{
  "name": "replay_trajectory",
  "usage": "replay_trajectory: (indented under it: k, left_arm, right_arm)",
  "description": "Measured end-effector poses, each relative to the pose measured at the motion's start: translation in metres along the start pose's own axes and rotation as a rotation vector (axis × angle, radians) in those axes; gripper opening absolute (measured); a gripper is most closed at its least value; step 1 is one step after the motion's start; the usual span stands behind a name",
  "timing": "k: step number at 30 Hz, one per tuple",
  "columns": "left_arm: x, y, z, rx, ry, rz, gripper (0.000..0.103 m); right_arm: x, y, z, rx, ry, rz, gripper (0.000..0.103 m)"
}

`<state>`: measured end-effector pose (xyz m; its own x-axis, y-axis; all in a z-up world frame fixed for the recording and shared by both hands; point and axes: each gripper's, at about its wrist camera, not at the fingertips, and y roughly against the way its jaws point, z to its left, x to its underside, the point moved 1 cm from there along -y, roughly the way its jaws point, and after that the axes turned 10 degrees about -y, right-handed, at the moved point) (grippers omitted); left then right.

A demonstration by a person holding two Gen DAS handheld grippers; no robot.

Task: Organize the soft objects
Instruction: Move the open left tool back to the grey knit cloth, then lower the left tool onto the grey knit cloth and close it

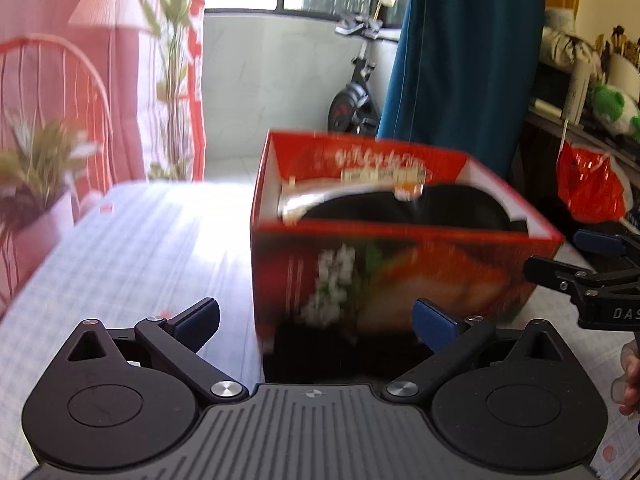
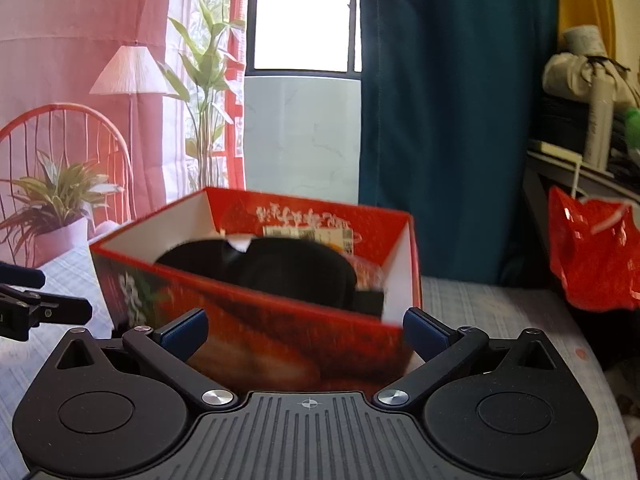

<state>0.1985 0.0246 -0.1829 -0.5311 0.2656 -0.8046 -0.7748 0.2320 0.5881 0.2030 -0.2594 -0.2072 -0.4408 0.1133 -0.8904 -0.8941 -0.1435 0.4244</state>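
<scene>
A red printed cardboard box (image 1: 400, 264) stands open-topped on the checked tablecloth (image 1: 140, 240). Inside lies a black soft thing (image 1: 400, 208) with a pale wrapper beside it at the left. My left gripper (image 1: 316, 316) is open just in front of the box's near wall, with nothing between its fingers. The right gripper (image 1: 576, 276) shows at the right edge. In the right wrist view the same box (image 2: 248, 312) sits close ahead with the black soft thing (image 2: 272, 268) in it. My right gripper (image 2: 306, 326) is open and empty at the box's near corner. The left gripper (image 2: 36, 304) shows at the far left.
A red plastic bag (image 1: 588, 188) (image 2: 592, 256) hangs off a cluttered shelf at the right. A potted plant (image 1: 36, 184) stands past the table's left edge. A teal curtain (image 2: 440, 120) hangs behind the box. Fingers of a hand (image 1: 630, 376) show at the right edge.
</scene>
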Motion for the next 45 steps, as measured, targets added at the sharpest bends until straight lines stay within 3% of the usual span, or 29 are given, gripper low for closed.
replay_trajectory:
  k: [8,19,33,41,45]
  left_arm:
    - [0.037,-0.016,-0.009,-0.022,-0.012,0.096,0.103]
    - [0.063,-0.035,-0.013,-0.048,-0.029,0.2,0.103]
    - [0.073,-0.034,-0.003,-0.029,0.017,0.222,0.103]
    - [0.077,-0.036,-0.009,-0.038,0.012,0.191,0.103]
    - [0.074,-0.037,-0.008,-0.033,0.015,0.218,0.103]
  right_arm:
    - [0.048,-0.008,-0.016,0.053,-0.072,0.082,0.103]
    - [0.095,-0.023,-0.014,0.1,-0.025,0.182,0.103]
    - [0.105,-0.025,0.004,0.152,0.089,0.143,0.103]
    - [0.103,-0.027,-0.004,0.132,0.041,0.161,0.103]
    - [0.102,-0.029,-0.007,0.116,0.012,0.176,0.103]
